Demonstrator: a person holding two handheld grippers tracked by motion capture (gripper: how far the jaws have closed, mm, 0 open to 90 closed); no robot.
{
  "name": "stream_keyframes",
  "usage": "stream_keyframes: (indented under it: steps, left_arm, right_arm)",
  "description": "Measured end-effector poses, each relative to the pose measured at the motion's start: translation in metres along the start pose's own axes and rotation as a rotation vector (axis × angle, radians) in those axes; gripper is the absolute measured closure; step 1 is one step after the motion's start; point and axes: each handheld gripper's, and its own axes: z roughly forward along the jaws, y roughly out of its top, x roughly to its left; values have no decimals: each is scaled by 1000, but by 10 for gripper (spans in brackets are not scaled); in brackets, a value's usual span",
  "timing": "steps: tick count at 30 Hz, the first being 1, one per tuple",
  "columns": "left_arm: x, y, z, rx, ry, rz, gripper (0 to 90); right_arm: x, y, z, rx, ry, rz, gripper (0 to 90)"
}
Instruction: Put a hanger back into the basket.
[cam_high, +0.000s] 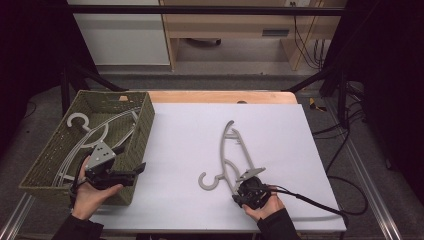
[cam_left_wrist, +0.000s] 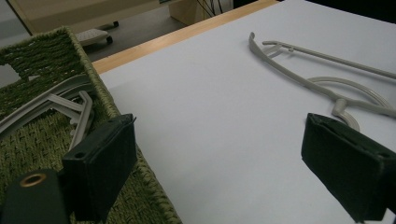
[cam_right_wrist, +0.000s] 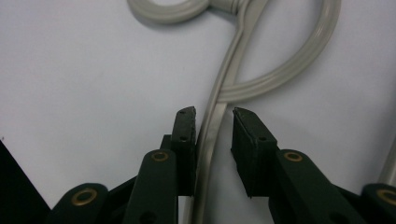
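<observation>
Grabbing the hanger (cam_high: 231, 157) off the white mat (cam_high: 190, 150), right of the basket (cam_high: 145, 120).
We judge this the grasp step: right gripper (cam_right_wrist: 212, 114) straddles the hanger's arm, jaws apart, one touching it, not yet clamped; next they need to close, then lift toward the basket. Right hand (cam_high: 262, 207) sits low, palm up. Left gripper (cam_high: 131, 172) hovers over the basket's near corner, jaws wide open, empty.
</observation>
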Motion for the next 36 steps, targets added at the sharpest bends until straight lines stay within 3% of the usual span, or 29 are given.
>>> stream_keyframes:
  steps: [2,4,11,15,18,20,24,29,36]
  left_arm:
    - [0,0,0,1,-1,-2,99]
    - [-1,0,1,4,-2,2,99]
    - [-1,1,1,1,-2,4,100]
    - [0,1,-1,-4,0,6,100]
    - [-1,1,-1,-3,-3,4,100]
    - [-1,1,0,-2,-4,3,100]
    - [-2,1,-1,-3,-6,5,100]
    - [-2,2,-2,-8,-9,6,100]
    - [-2,3,-3,-11,-13,2,99]
  right_arm:
    - [3,-6,-1,-18,-31,-15,716]
    - [6,-7,-1,-21,-45,10,752]
    - [1,-2,0,-14,-1,43,773]
    - [-8,4,4,-58,61,-61,786]
    - [-13,8,9,-78,88,-104,793]
    - [-16,9,10,-90,81,-127,793]
    - [-14,6,7,-90,9,-125,719]
    - [-16,-10,-6,-67,0,-124,702]
    - [-16,-18,-7,-53,-3,-112,739]
